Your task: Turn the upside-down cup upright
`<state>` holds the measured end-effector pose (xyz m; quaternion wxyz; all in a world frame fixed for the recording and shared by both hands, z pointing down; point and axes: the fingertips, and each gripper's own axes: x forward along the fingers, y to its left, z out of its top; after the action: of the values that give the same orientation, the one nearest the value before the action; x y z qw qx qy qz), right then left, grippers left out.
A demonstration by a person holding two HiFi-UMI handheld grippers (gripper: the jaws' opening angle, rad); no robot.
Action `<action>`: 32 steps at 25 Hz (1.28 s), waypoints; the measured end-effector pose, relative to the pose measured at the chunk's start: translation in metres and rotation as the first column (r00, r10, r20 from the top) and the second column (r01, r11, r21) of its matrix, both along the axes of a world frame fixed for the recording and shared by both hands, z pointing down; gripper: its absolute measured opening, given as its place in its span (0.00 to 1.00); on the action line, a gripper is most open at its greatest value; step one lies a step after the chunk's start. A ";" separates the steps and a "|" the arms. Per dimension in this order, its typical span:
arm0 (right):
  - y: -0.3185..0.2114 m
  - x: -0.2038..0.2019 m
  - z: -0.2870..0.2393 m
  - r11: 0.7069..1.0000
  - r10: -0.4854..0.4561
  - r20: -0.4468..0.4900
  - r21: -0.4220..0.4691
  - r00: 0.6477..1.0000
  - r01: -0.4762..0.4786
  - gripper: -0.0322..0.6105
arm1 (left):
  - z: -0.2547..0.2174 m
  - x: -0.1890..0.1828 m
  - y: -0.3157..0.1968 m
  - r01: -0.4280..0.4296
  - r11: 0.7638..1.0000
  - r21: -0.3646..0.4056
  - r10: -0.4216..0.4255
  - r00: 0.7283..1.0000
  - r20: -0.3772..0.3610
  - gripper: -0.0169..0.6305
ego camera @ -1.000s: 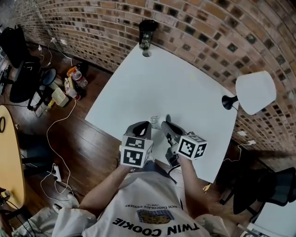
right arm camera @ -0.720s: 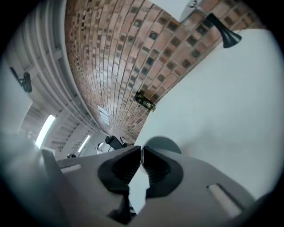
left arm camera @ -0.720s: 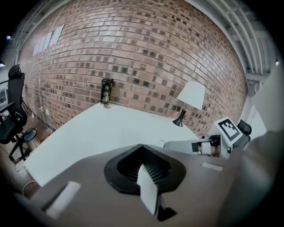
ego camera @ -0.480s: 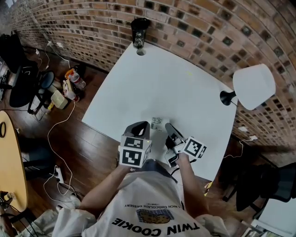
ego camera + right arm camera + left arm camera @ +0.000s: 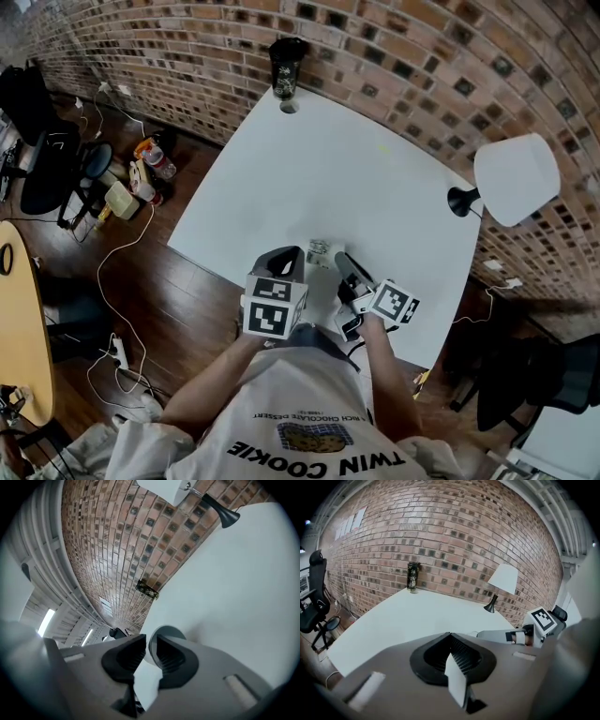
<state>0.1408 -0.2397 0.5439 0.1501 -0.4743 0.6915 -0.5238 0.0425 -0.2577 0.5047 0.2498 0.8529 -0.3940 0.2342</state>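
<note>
A small pale cup [image 5: 319, 248] stands on the white table [image 5: 309, 169], near its front edge. My right gripper [image 5: 340, 257] reaches it from the right. In the right gripper view its jaws [image 5: 151, 641] straddle the wall of the cup [image 5: 171, 631], whose round rim shows just beyond them. These jaws are opening, and a thin gap shows beside the wall. My left gripper [image 5: 294, 251] hovers just left of the cup with its tips together and nothing in them [image 5: 450, 637]. The right gripper's arm [image 5: 501, 635] also shows in the left gripper view.
A dark tumbler [image 5: 284, 66] stands at the table's far corner by the brick wall. A black desk lamp with a white shade [image 5: 516, 187] is at the right edge. Cables and clutter [image 5: 131, 187] lie on the wooden floor to the left.
My right gripper has rolled and sunk a little towards the table at the cup. The left gripper has stayed where it was.
</note>
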 end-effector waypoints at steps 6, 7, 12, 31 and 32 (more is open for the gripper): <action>-0.002 0.012 -0.010 0.996 -0.065 -0.290 0.045 0.955 0.081 0.23 | -0.001 -0.004 -0.002 0.010 1.000 0.002 -0.010 1.000 -0.008 0.03; -0.002 0.012 -0.014 0.992 -0.087 -0.362 0.049 0.928 0.112 0.25 | -0.001 -0.004 -0.002 0.010 1.000 0.002 -0.010 1.000 -0.009 0.03; 0.006 -0.030 -0.024 0.857 -0.343 -0.807 -0.060 0.480 0.512 0.27 | 0.000 -0.007 0.000 0.012 1.000 0.000 -0.012 1.000 -0.017 0.03; 0.028 -0.102 0.042 0.361 -0.594 -0.705 -0.664 -0.388 0.655 0.48 | 0.001 -0.051 -0.007 0.121 0.993 -0.007 -0.121 0.991 -0.059 0.03; 0.026 -0.101 0.042 0.372 -0.596 -0.702 -0.672 -0.390 0.641 0.48 | 0.001 -0.052 -0.007 0.121 0.993 -0.004 -0.121 0.991 -0.055 0.03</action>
<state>0.0398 -0.2137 0.5864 -0.6288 -0.1953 0.7495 -0.0678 -0.0096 -0.2644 0.5052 0.2745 0.8335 -0.4380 0.1951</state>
